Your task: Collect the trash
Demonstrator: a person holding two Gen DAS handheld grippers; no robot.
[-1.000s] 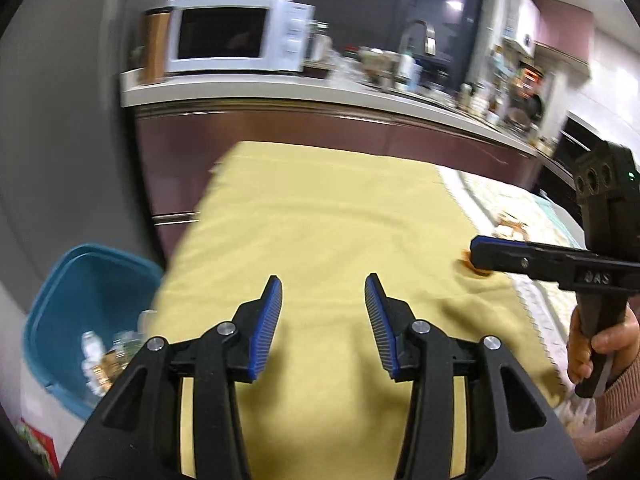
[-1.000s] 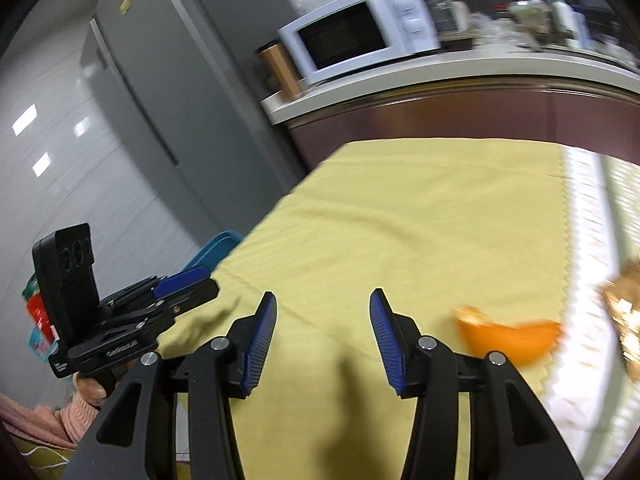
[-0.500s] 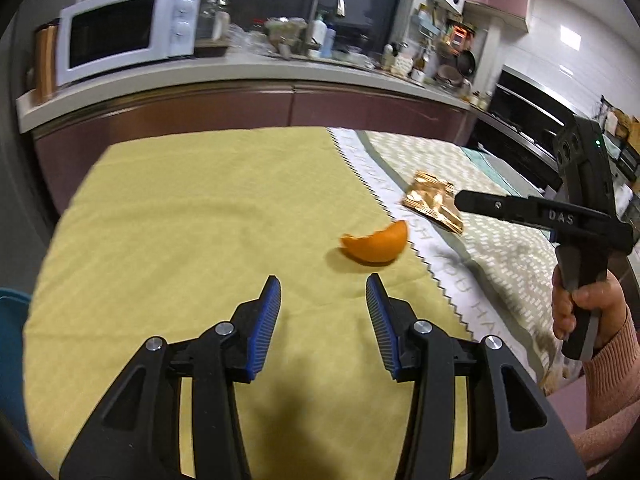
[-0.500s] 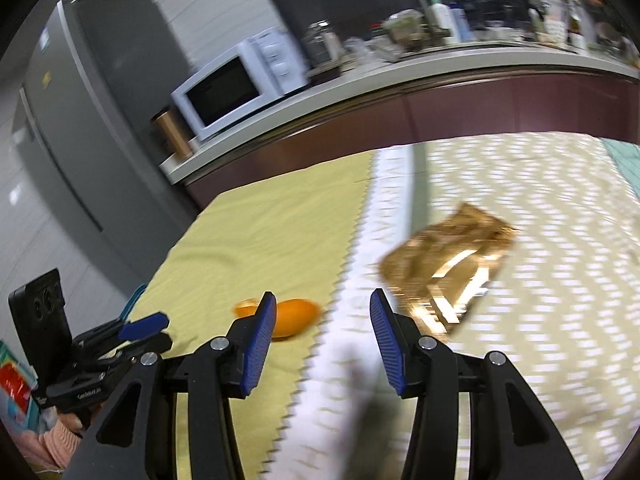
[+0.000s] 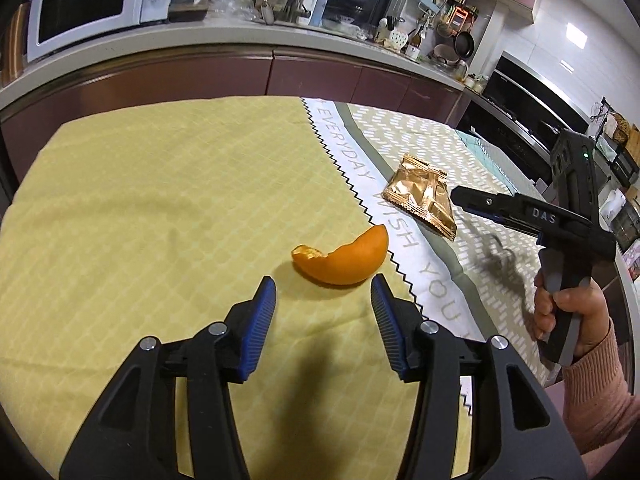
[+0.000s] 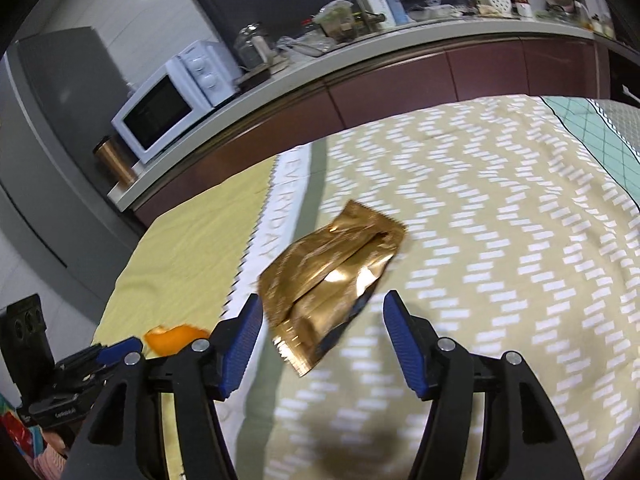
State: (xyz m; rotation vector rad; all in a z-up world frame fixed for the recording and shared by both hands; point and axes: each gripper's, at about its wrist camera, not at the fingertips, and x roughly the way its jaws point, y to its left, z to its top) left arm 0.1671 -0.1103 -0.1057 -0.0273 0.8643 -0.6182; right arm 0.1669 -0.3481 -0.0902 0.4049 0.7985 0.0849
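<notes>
An orange peel (image 5: pixel 342 258) lies on the yellow cloth, just ahead of my open left gripper (image 5: pixel 323 294). A crumpled gold snack wrapper (image 5: pixel 424 195) lies on the patterned cloth to its right. In the right wrist view the wrapper (image 6: pixel 332 276) lies just ahead of my open right gripper (image 6: pixel 322 320), its near end between the fingertips. The peel (image 6: pixel 174 338) shows at the left there, beside the left gripper (image 6: pixel 120 350). The right gripper (image 5: pixel 456 192) shows in the left wrist view, close to the wrapper. Both grippers are empty.
The table is covered by a yellow cloth (image 5: pixel 160 208) and a chevron-patterned cloth (image 6: pixel 500 240). Behind it runs a kitchen counter (image 5: pixel 240 36) with a white microwave (image 5: pixel 96 0), bottles and a sink. A grey fridge (image 6: pixel 52 100) stands at the left.
Both grippers swung right from the blue bin side to the table. The left closed in on the orange peel; the right moved past the peel up to the gold wrapper. Both stayed open.
</notes>
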